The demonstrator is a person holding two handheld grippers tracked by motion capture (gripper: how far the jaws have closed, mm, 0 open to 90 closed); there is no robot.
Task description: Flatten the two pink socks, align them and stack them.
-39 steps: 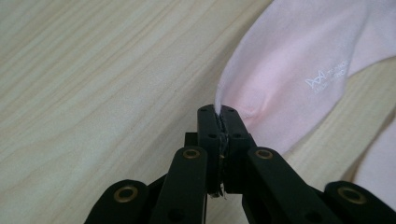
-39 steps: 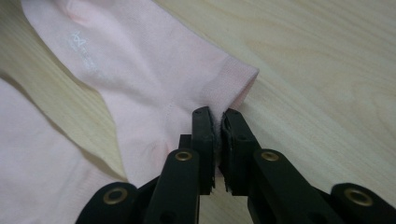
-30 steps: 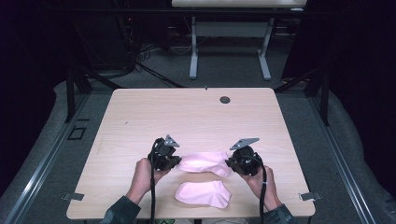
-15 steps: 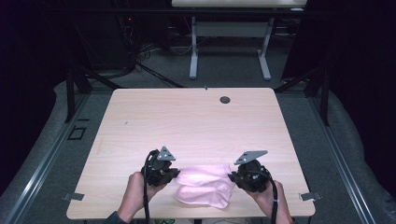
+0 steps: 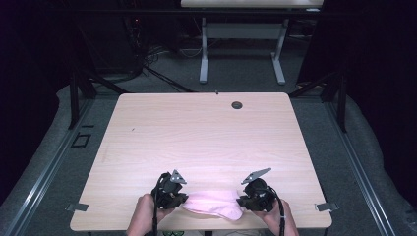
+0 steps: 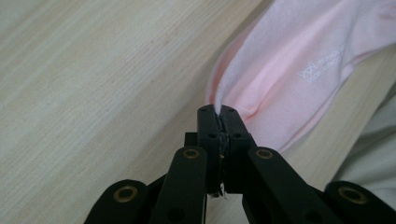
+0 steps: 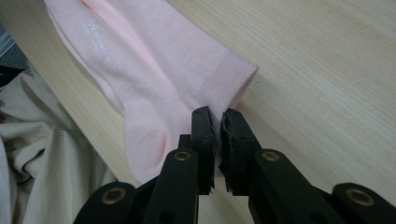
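I held a pink sock (image 5: 214, 203) stretched between my 2 grippers at the near edge of the table (image 5: 206, 132), where it lay on the wood just in front of me. My left gripper (image 6: 219, 112) had its jaws pressed together on one end of the sock, and my right gripper (image 7: 217, 116) had its jaws pinching the cuff end.
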